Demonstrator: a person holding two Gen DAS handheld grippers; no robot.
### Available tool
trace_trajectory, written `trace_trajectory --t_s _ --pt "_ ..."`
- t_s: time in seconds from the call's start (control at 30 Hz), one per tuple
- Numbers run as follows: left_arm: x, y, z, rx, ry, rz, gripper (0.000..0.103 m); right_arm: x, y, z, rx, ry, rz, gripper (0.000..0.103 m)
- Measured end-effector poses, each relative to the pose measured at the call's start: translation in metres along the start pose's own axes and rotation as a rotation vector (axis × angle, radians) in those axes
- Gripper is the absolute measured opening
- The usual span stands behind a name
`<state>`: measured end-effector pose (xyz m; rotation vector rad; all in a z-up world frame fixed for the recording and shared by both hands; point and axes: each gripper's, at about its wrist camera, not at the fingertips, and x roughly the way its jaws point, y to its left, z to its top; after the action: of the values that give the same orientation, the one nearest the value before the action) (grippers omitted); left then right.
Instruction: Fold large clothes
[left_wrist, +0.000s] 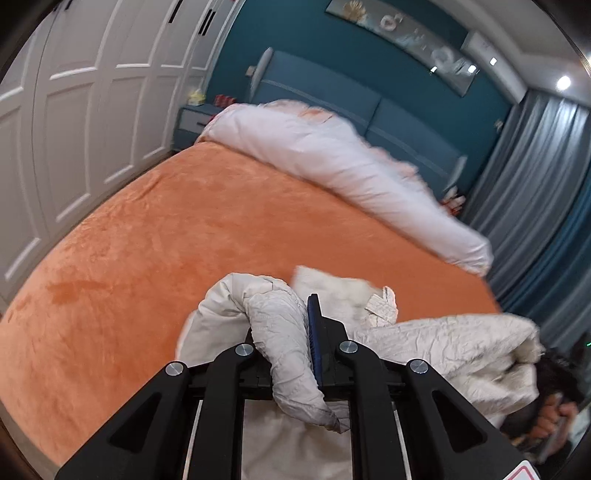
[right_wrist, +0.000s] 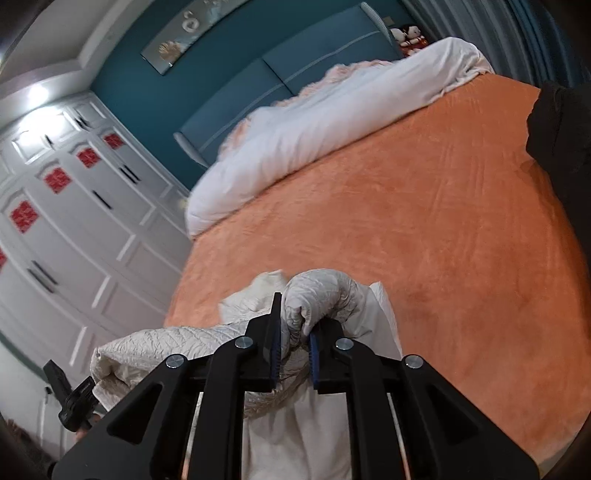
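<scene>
A cream quilted jacket (left_wrist: 443, 343) with a fleecy lining hangs between both grippers above the near edge of the orange bed (left_wrist: 166, 240). My left gripper (left_wrist: 291, 332) is shut on a bunched fold of the jacket; the fabric hides its left finger. My right gripper (right_wrist: 295, 325) is shut on another bunched fold of the jacket (right_wrist: 321, 295), with cloth (right_wrist: 166, 343) stretching left toward the other gripper (right_wrist: 70, 398). In the left wrist view the right gripper (left_wrist: 554, 380) shows blurred at the jacket's far end.
A white duvet (left_wrist: 332, 166) lies rolled along the head of the bed by the teal headboard (left_wrist: 332, 88). White wardrobe doors (left_wrist: 74, 129) stand along one side, grey curtains (left_wrist: 535, 177) on the other. A dark sleeve (right_wrist: 557, 140) shows at the right edge.
</scene>
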<state>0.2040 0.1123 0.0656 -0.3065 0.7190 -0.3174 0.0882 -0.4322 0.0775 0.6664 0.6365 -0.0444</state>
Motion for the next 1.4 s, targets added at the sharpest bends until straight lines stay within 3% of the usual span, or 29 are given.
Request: trace_trajectory --t_s 0.17,0.3,0.47,0.57,0.67,0.77,0.83,0.9,1.0,1.07,1.23,1.33,1.4 --pt "0.073 0.024 -0.010 -0.050 0.113 0.108 0.014 0.059 -0.003 -0.005 -0.054 0.036 -0.056 0.022" --pt "0.101 0.044 -0.017 -0.108 0.154 0.095 0.016 0.067 -0.012 -0.004 0.003 0.001 0.018 0.027" --pt "0.065 0.048 -0.002 -0.193 0.127 -0.003 0.020 0.027 -0.015 0.000 0.042 -0.142 0.091 0.037" --pt "0.041 0.035 0.009 -0.151 0.095 -0.041 0.021 0.001 -0.012 -0.002 0.031 -0.182 0.096 0.037" --pt "0.020 0.023 0.014 -0.109 0.063 -0.051 0.021 -0.015 0.005 -0.015 -0.064 -0.179 0.059 0.037" --pt "0.026 0.016 0.018 -0.047 0.088 -0.008 0.022 -0.019 0.029 -0.045 -0.218 -0.132 0.000 0.037" --pt "0.054 0.024 0.019 -0.035 0.192 0.042 0.021 -0.012 0.034 -0.063 -0.263 -0.070 -0.001 0.037" --pt "0.066 0.033 0.022 -0.095 0.289 0.055 0.021 -0.004 0.034 -0.080 -0.288 -0.017 -0.003 0.037" --pt "0.046 0.035 0.033 -0.156 0.289 -0.056 0.024 0.007 0.045 -0.103 -0.326 0.059 0.018 0.037" --pt "0.037 0.035 0.036 -0.146 0.312 -0.068 0.024 0.022 0.057 -0.112 -0.346 0.105 0.049 0.037" --pt "0.025 0.039 0.032 -0.103 0.380 -0.075 0.024 0.099 0.104 -0.115 -0.417 0.222 0.109 0.033" --pt "0.028 0.040 0.030 -0.070 0.435 -0.046 0.024 0.142 0.124 -0.100 -0.476 0.221 0.038 0.029" --pt "0.018 0.042 0.031 -0.072 0.446 -0.081 0.025 0.167 0.118 -0.083 -0.428 0.235 0.007 0.024"
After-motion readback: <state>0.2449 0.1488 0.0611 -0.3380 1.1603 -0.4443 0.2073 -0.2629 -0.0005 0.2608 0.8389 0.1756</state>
